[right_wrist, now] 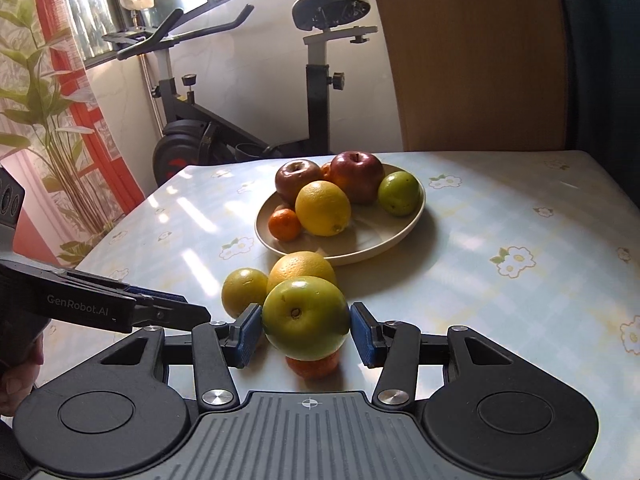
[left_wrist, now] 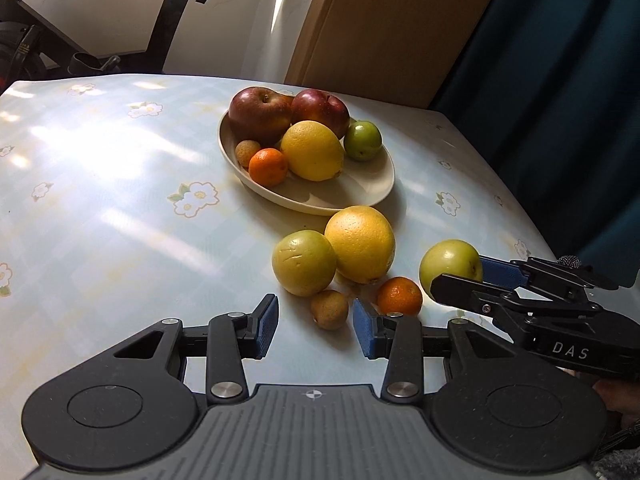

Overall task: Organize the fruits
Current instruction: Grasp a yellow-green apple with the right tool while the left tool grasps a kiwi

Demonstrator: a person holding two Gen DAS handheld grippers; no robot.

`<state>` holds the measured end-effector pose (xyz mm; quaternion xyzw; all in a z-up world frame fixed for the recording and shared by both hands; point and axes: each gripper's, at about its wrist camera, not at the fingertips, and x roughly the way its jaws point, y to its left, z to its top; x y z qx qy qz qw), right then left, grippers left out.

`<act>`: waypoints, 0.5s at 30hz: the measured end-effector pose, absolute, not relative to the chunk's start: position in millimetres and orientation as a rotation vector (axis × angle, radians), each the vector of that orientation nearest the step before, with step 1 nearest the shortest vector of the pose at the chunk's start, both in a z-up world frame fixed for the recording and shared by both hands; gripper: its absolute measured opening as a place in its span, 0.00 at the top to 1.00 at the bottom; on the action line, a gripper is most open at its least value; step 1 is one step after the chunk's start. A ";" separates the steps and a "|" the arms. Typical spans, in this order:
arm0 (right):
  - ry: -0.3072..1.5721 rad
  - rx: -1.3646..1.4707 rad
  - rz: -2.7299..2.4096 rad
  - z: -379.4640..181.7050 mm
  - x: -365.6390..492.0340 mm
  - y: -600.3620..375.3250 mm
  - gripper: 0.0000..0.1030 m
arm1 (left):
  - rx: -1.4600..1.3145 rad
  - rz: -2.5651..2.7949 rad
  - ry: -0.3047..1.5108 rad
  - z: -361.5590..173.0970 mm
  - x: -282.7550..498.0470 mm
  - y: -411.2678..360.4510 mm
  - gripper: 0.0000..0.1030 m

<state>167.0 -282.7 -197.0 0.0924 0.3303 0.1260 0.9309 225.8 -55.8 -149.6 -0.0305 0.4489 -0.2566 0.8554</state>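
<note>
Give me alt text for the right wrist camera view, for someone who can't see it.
The right gripper holds a green apple between its blue pads, above a small orange on a flowered table. Behind it sit two yellow fruits, then a beige plate of apples and citrus; the left gripper enters from the left.

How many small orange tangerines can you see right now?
2: one tangerine at the plate's near-left rim, one loose tangerine on the table beside the held green fruit. Others may hide behind the apples.
</note>
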 end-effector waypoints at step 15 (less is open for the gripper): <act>0.660 0.230 0.219 -204.0 164.1 -309.3 0.57 | 0.014 -0.480 1.036 -176.9 239.5 -93.7 0.71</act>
